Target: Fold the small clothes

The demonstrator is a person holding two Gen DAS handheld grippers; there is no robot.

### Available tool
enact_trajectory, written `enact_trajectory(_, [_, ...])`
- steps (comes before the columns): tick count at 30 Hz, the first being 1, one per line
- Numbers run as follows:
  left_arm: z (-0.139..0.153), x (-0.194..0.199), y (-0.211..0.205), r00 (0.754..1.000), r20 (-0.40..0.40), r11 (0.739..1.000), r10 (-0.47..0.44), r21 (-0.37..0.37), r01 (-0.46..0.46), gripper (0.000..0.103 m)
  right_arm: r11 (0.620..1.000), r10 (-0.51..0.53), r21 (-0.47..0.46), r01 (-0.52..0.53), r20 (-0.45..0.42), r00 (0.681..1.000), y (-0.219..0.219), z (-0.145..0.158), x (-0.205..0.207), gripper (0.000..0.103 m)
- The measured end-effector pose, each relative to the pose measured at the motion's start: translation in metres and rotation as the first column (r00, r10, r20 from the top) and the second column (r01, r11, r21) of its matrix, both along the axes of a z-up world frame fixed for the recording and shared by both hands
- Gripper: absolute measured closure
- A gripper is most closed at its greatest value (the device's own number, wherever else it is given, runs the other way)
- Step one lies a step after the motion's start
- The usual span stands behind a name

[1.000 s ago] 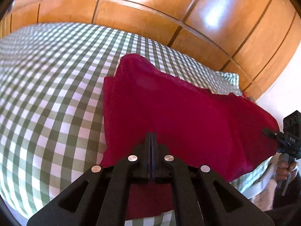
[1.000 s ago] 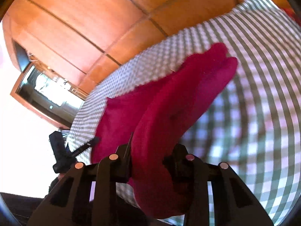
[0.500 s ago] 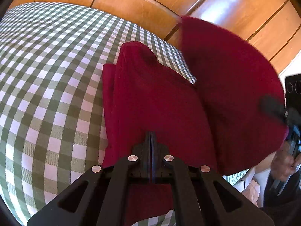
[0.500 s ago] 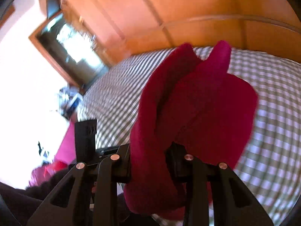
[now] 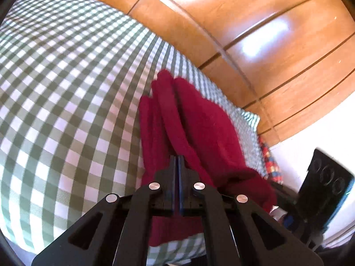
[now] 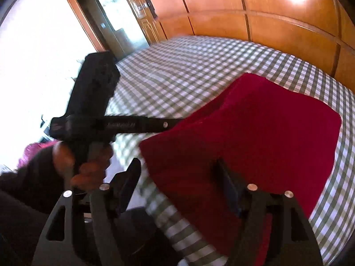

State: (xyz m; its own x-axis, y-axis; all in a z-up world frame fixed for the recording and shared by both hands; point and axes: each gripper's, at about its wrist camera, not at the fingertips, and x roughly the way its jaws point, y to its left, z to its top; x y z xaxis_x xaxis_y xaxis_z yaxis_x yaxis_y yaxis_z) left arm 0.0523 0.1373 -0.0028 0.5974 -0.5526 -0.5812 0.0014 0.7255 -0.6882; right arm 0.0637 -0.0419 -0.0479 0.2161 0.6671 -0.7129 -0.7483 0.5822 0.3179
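Note:
A dark red garment (image 5: pixel 199 122) lies folded in layers on the green-and-white checked bed; it also shows in the right wrist view (image 6: pixel 255 137). My left gripper (image 5: pixel 176 161) is shut, its fingers pressed together over the garment's near edge; whether cloth is pinched between them is hidden. My right gripper (image 6: pixel 177 186) is open over the garment's near edge, with nothing between its fingers. The left gripper's fingers (image 6: pixel 142 125) reach in from the left and touch the garment's left edge.
The checked bedcover (image 5: pixel 66 88) spreads wide to the left. Wooden wall panels (image 5: pixel 244 33) stand behind the bed. A mirrored doorway (image 6: pixel 115 17) is at the far left. Coloured patterned cloth (image 5: pixel 269 164) lies at the bed's right edge.
My right gripper has carried its side of the garment over onto the rest and has opened, letting go. The garment now lies narrower, in layers. My left gripper has stayed shut.

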Motion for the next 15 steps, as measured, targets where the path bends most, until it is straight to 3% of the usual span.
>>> enact_trajectory(3, [0.023,-0.008,0.005,0.999,0.044,1.0,-0.001,-0.031,0.003,0.103,0.996,-0.083,0.026,0.084,-0.004,0.997,-0.037,0.002,-0.008,0.028])
enact_trajectory(8, [0.048,-0.015,-0.009,0.994,0.084,0.997,-0.067,-0.04,0.071,0.103,0.973,-0.226,-0.055,0.225,-0.003,0.974,-0.095,-0.019,-0.024,0.03])
enact_trajectory(9, [0.049,-0.016,-0.012,0.993,0.084,0.996,-0.083,-0.036,0.087,0.088,0.967,-0.245,-0.073,0.244,-0.007,0.969,-0.101,-0.027,-0.025,0.03])
enact_trajectory(10, [0.05,-0.017,-0.02,0.99,0.08,0.992,-0.112,-0.041,0.115,0.06,0.959,-0.27,-0.094,0.267,-0.015,0.963,-0.107,-0.038,-0.028,0.031])
enact_trajectory(11, [0.05,-0.017,-0.027,0.989,0.073,0.989,-0.132,-0.051,0.136,0.05,0.954,-0.283,-0.106,0.28,-0.022,0.959,-0.112,-0.043,-0.029,0.035])
enact_trajectory(12, [0.05,-0.017,-0.031,0.987,0.07,0.988,-0.143,-0.049,0.147,0.046,0.947,-0.305,-0.121,0.299,-0.033,0.952,-0.113,-0.053,-0.028,0.037])
enact_trajectory(15, [0.046,-0.015,-0.047,0.985,0.042,0.986,-0.165,0.035,0.164,0.046,0.934,-0.34,-0.13,0.333,-0.041,0.939,-0.117,-0.065,-0.026,0.047])
